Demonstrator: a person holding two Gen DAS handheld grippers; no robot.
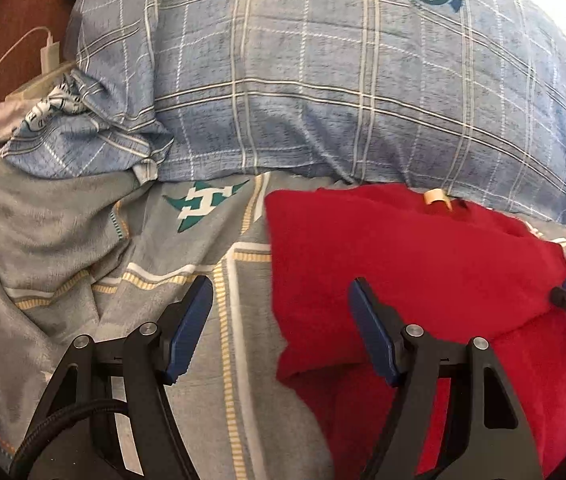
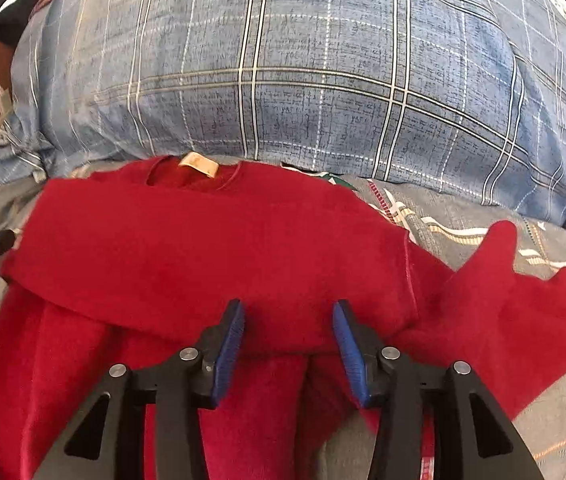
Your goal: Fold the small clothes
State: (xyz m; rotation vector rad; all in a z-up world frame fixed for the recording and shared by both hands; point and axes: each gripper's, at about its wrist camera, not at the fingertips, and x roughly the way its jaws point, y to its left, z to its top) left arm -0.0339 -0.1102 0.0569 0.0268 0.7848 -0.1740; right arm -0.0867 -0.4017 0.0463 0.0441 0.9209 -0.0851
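Where folded across grey bedsheet (image 1: 211, 320): red sweater (image 2: 211, 248), label up; plaid pillow (image 2: 303, 72) behind; both jaws apart, empty.

The sweater (image 2: 211, 248) lies on the bedsheet (image 1: 203, 280), collar toward the pillow (image 1: 323, 92) behind it. A charger (image 1: 49, 54) sits left of the pillow.
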